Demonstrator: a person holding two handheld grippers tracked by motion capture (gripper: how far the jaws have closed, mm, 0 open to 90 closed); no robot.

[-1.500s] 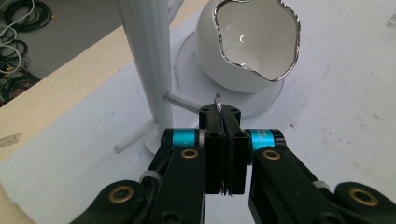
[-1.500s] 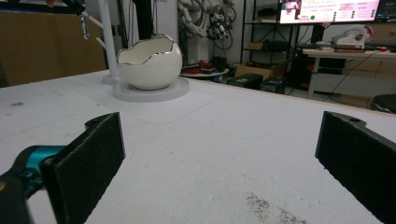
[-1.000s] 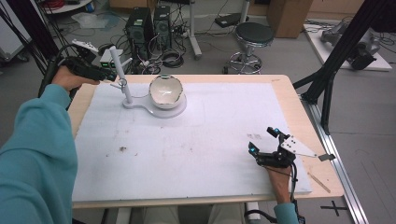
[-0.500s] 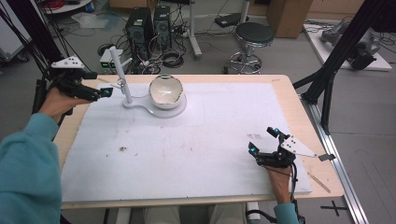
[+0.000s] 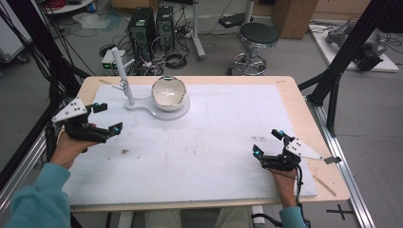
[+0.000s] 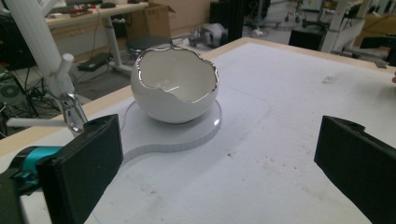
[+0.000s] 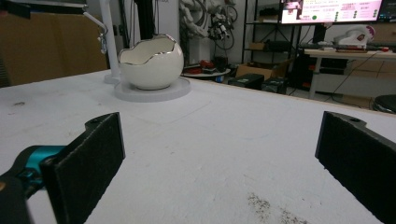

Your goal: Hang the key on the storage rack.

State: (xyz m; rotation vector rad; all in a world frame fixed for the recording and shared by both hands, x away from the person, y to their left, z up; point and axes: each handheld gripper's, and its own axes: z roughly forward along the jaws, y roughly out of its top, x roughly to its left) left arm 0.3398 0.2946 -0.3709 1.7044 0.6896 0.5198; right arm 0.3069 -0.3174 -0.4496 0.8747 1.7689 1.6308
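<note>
two grippers, both wide open, empty. left gripper (image 5: 105,118) near left table edge, facing bowl (image 5: 168,91); right gripper (image 5: 267,142) low at near right, well apart. bowl sits on white base (image 5: 159,111) at far left. step: approach level, jaws straddling rim. obstacle: post (image 5: 123,76) just beside bowl.

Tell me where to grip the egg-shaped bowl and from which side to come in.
Grip the egg-shaped bowl across its round belly, below the jagged silver rim, coming in level from the left gripper's side. The shell sits upright on the white base, and the post stands clear to its left. The open jaws probably span it.
</note>
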